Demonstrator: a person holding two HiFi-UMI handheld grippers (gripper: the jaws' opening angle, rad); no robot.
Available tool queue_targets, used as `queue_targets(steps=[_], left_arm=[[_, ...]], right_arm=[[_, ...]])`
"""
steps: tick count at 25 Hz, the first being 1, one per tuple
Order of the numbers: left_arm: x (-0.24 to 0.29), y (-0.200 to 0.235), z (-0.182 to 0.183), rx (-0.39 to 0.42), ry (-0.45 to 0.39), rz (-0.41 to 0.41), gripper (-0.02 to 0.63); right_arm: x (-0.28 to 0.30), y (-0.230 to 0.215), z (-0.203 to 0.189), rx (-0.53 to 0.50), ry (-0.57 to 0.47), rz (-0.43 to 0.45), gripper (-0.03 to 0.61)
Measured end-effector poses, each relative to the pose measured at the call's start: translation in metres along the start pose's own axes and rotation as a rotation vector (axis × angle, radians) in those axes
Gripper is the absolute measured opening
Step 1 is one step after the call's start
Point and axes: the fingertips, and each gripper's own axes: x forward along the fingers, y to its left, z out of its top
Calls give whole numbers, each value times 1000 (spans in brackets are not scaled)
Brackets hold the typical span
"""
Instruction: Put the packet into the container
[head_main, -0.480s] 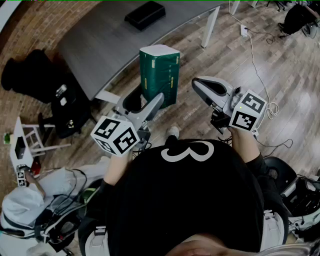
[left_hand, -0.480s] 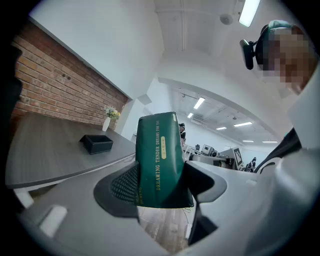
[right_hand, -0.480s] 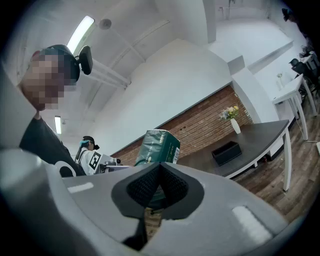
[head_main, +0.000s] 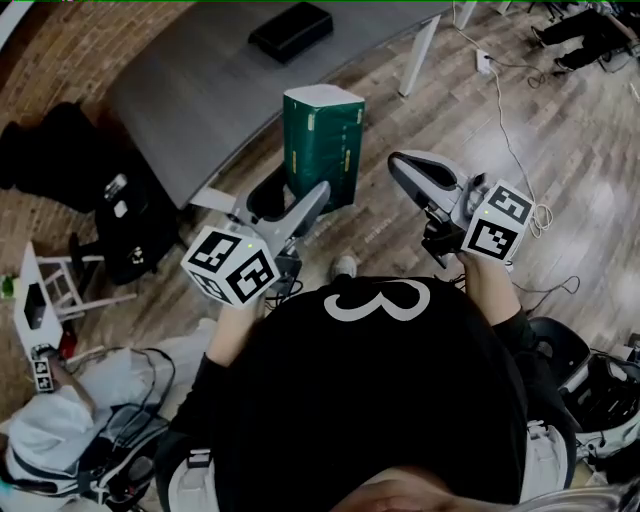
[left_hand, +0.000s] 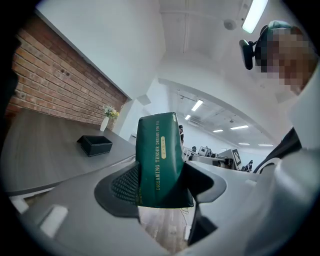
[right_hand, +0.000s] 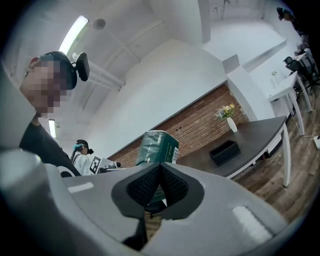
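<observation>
We are pinching the green packet in our left claw. We are holding it upright in the air, off the worktop. Our right claw is pressed together with nothing in it. The black box is sitting on the worktop, well apart from the packet.

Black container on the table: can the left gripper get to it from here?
Probably yes: the table around the container is bare, but it sits far back, so leaning in looks needed.
</observation>
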Motion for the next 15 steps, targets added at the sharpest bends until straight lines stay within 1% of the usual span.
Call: queue_targets(steps=[3,10,15], left_arm=[[5,8,4,0,-2,-13,299],[11,46,27,4,-4,-38,296],[17,55,26,15,-10,-46,296]], right_arm=[[6,-8,3,11,-4,-11,0],[51,-26,11,-3,21,-41,0],[54,-32,8,-24,11,-47,0]])
